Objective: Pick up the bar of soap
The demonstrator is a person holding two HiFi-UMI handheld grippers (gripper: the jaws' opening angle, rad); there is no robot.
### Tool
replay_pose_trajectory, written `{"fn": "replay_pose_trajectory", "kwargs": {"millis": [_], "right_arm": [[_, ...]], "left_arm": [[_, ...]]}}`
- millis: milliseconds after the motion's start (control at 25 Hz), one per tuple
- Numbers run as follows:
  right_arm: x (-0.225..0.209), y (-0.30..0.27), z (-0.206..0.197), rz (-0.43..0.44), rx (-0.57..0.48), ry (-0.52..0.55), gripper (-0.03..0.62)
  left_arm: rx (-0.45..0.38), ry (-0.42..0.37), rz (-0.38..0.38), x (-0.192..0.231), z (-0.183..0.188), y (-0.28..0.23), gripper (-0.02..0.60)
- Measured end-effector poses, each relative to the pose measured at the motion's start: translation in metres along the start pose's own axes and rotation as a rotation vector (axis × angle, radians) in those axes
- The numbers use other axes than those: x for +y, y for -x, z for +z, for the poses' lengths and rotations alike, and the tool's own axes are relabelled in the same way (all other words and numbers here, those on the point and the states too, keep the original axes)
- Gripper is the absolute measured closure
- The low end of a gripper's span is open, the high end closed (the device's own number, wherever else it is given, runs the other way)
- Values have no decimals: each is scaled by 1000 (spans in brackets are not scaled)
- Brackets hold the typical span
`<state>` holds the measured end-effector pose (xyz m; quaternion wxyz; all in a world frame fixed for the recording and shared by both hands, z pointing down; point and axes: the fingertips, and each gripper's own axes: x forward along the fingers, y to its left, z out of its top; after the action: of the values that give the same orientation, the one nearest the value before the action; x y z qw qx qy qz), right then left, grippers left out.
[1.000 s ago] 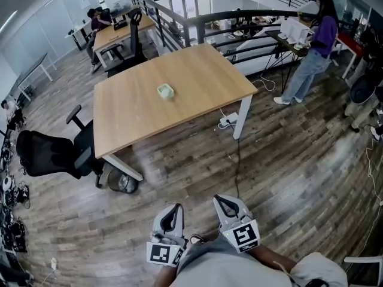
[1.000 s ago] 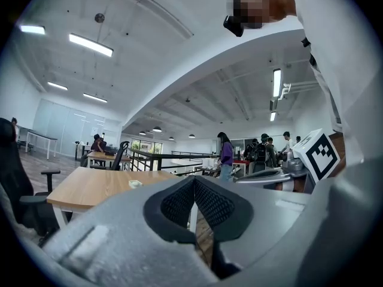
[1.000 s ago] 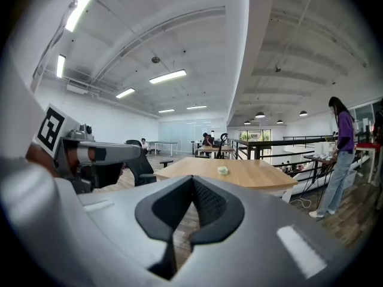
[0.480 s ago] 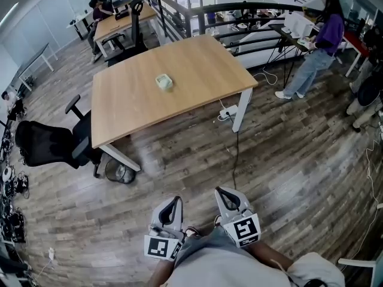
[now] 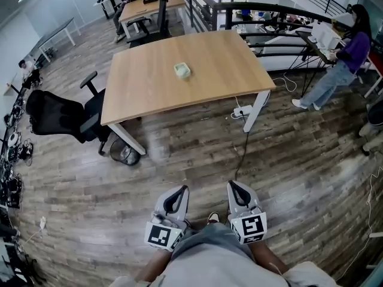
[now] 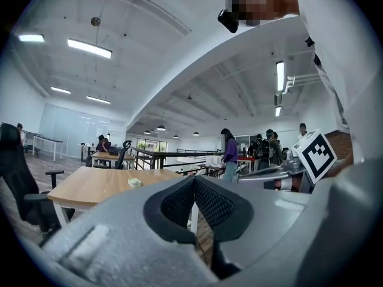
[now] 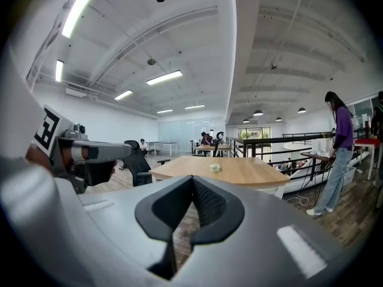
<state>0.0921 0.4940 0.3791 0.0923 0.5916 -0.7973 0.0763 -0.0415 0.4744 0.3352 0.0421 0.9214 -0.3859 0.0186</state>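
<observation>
The bar of soap [image 5: 182, 70] is a small pale green block lying near the middle of the wooden table [image 5: 221, 76]. It shows small and far off in the left gripper view [image 6: 135, 183] and the right gripper view [image 7: 215, 168]. Both grippers are held low and close to the person's body, far short of the table, over the wooden floor. The left gripper [image 5: 179, 191] is shut with nothing in it, its pads meeting at the tip [image 6: 194, 181]. Beside it, the right gripper [image 5: 234, 188] is shut and empty too [image 7: 192, 181].
A black office chair [image 5: 60, 115] stands at the table's left, and a round bin [image 5: 122, 154] sits under its near left corner. A cable and power strip [image 5: 242, 110] lie by the right leg. A person in purple [image 5: 347, 58] stands at the right by a railing [image 5: 257, 8].
The head view has swung, so the table and soap now sit further right and higher in it. Both grippers have moved a little forward together and stay shut.
</observation>
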Motion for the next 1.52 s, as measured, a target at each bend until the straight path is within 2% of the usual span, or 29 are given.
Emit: {"fn": "replay_pose_trajectory", "kwargs": {"millis": [240, 640, 1000, 1240, 1520], "right_arm": [[-9, 4, 0, 19, -10, 0, 591], [-5, -1, 2, 53, -11, -10, 591], [-6, -32, 6, 89, -3, -14, 591], [-8, -67, 9, 94, 22, -7, 591], [-11, -126, 30, 85, 18, -3, 591]], "left_arm": [[-5, -3, 41, -5, 2, -7, 581], [6, -24, 44, -6, 2, -15, 581], [-5, -12, 29, 12, 0, -47, 581], [-22, 1, 16, 40, 4, -69, 581], [-25, 10, 11, 93, 13, -100, 581]]}}
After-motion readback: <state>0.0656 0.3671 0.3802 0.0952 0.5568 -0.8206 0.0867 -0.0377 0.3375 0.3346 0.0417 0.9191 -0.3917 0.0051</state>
